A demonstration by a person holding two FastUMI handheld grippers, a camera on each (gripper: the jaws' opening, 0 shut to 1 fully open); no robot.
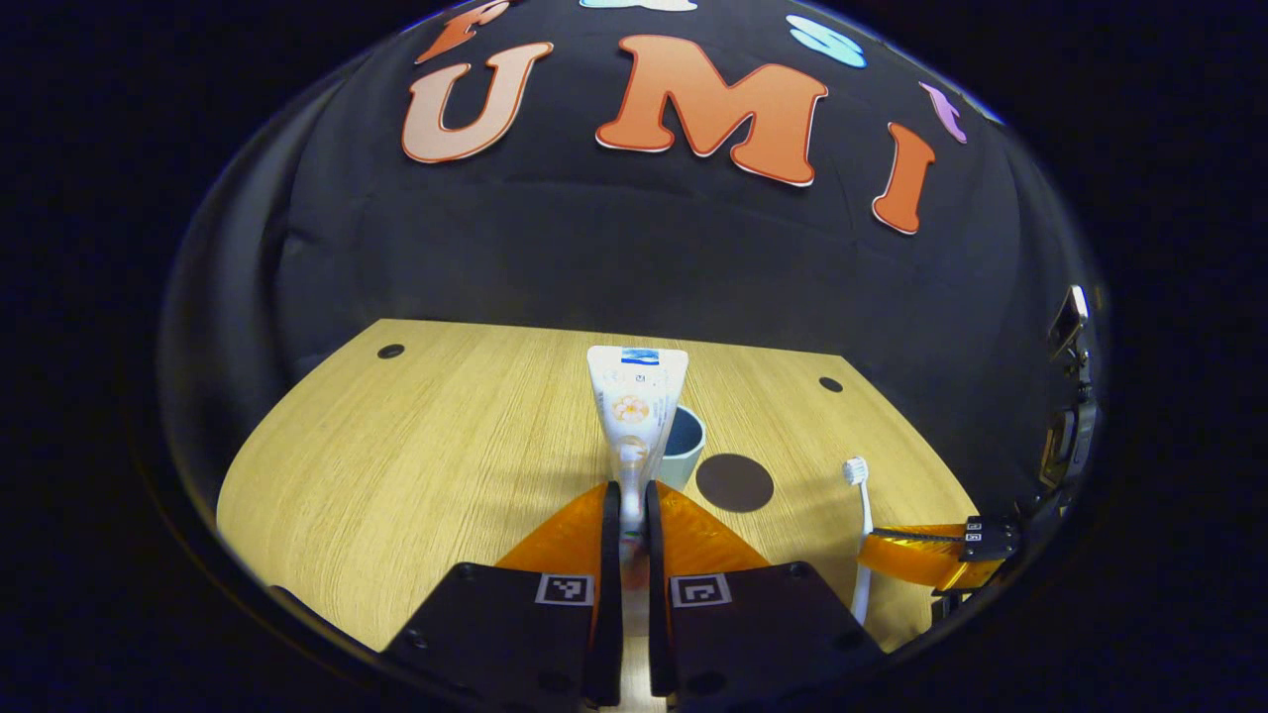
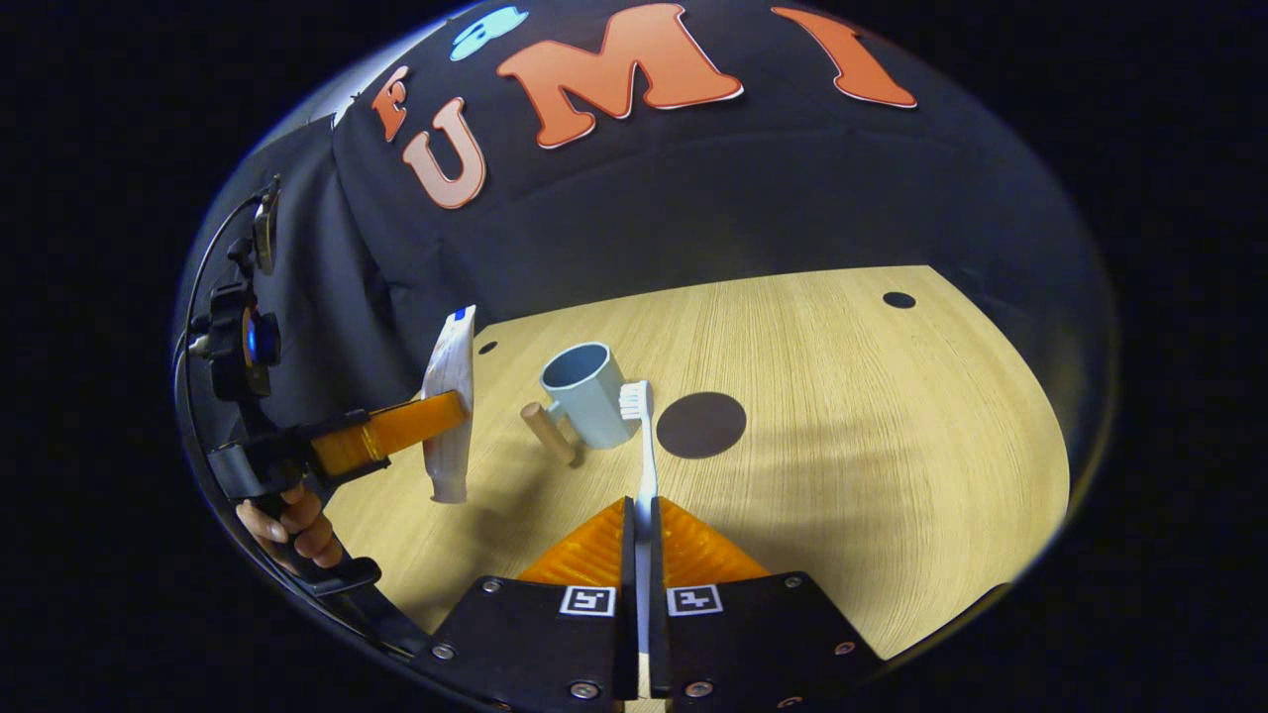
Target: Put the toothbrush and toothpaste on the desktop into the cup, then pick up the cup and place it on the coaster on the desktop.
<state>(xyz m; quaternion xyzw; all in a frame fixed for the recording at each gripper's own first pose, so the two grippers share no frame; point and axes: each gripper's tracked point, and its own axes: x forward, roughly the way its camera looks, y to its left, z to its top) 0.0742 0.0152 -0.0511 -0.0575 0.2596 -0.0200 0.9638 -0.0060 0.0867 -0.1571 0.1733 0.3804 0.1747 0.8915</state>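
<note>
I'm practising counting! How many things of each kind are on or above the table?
Toothpaste tubes: 1
Toothbrushes: 1
Cups: 1
Coasters: 1
Tools: 2, the left tool holding the toothpaste, the right tool holding the toothbrush
Total: 6

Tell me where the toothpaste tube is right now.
The toothpaste tube is off the desk, clamped upright in the left tool, with the cup just behind it in the left gripper view.

Matt wood-grain desktop [image 2: 842, 416], glossy plastic toothpaste [image 1: 634, 406], smooth cup [image 2: 586, 393]
</note>
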